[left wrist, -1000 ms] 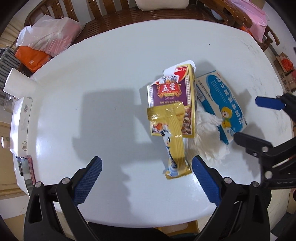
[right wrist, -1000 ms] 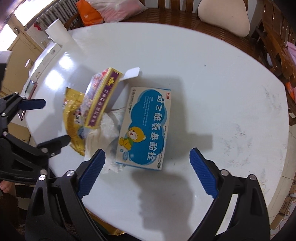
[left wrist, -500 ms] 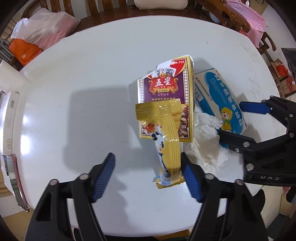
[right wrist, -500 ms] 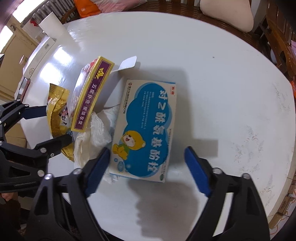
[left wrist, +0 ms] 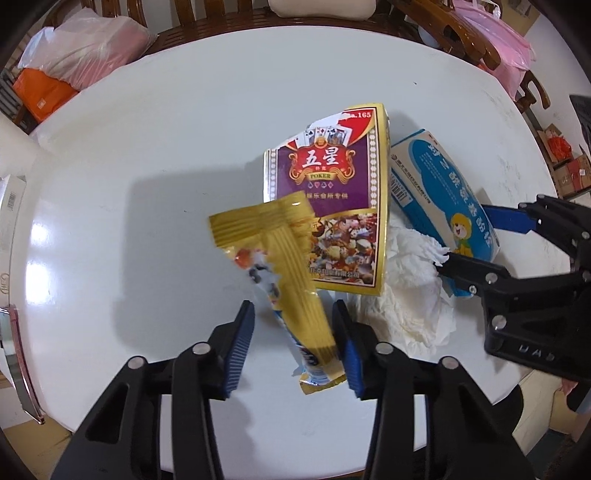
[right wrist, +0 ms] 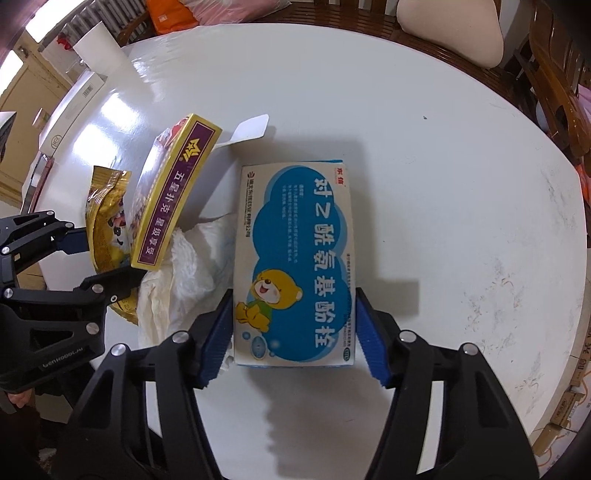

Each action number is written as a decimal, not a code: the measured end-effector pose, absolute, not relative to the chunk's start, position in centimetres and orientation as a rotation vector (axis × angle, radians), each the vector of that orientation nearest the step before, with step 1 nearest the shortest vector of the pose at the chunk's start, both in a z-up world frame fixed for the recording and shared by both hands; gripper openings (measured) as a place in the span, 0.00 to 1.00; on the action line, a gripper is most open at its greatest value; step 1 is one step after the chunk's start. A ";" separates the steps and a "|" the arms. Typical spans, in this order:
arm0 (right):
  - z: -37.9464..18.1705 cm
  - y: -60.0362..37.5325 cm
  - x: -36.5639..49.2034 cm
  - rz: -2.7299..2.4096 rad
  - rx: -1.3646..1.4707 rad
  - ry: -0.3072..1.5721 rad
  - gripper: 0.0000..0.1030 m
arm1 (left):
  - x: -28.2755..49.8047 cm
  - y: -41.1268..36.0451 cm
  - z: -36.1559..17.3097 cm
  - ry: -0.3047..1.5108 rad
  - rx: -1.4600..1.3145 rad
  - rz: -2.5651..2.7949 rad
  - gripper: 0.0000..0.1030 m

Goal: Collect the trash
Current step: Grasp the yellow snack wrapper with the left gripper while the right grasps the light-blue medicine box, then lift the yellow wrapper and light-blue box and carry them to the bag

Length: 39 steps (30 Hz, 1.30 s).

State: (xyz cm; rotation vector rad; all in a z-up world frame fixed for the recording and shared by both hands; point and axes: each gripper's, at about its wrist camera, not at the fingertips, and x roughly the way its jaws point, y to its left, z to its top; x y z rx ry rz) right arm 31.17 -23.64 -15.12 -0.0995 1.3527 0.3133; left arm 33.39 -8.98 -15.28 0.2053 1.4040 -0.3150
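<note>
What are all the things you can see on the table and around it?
snack wrapper: one, yellow, between the left jaws, top end lying on the poker box
poker card box: one, purple and gold, table middle, flap open
medicine box: one, blue and white with a cartoon bear, between the right jaws
tissue: one, white, crumpled, tucked between the two boxes
table: one, white, round
wooden chairs: brown, along the far side
plastic bags: translucent and pink, on the chairs
left gripper: black with blue pads, partly closed around the wrapper
right gripper: black with blue pads, against the medicine box sides
</note>
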 end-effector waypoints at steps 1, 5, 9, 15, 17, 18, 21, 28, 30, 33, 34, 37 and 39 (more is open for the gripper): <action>-15.2 -23.5 31.1 0.311 -0.105 1.349 0.59 | 33.2 -9.0 -15.4 1.405 0.204 -0.313 0.31; -15.2 -23.3 30.8 0.301 -0.128 1.343 0.59 | 32.7 -9.2 -15.5 1.409 0.185 -0.316 0.24; -15.2 -23.2 30.5 0.266 -0.154 1.336 0.59 | 32.5 -8.6 -15.6 1.416 0.177 -0.305 0.18; -14.2 -23.7 30.1 0.230 -0.156 1.313 0.59 | 32.2 -8.0 -15.6 1.408 0.199 -0.293 0.12; -13.9 -23.9 30.0 0.217 -0.153 1.309 0.59 | 32.1 -7.8 -15.5 1.408 0.193 -0.290 0.12; -13.7 -24.0 29.8 0.212 -0.153 1.305 0.59 | 32.1 -7.6 -15.5 1.410 0.191 -0.288 0.12; -12.9 -24.1 29.3 0.196 -0.158 1.288 0.59 | 31.9 -7.2 -15.0 1.405 0.192 -0.280 0.12; -10.0 -24.6 27.2 0.190 -0.142 1.242 0.59 | 31.2 -6.8 -12.4 1.384 0.199 -0.297 0.12; -9.1 -24.2 25.9 0.197 -0.149 1.227 0.59 | 31.0 -6.8 -11.7 1.373 0.209 -0.304 0.12; -7.9 -23.5 24.0 0.216 -0.157 1.206 0.59 | 29.7 -6.6 -10.6 1.366 0.217 -0.320 0.12; -7.6 -23.4 23.8 0.219 -0.162 1.201 0.59 | 29.3 -6.4 -10.3 1.366 0.215 -0.327 0.12; -6.5 -22.5 21.8 0.236 -0.175 1.184 0.59 | 28.3 -5.9 -9.6 1.355 0.219 -0.337 0.12; -6.1 -21.9 20.4 0.248 -0.183 1.178 0.59 | 27.1 -5.9 -9.0 1.353 0.218 -0.350 0.12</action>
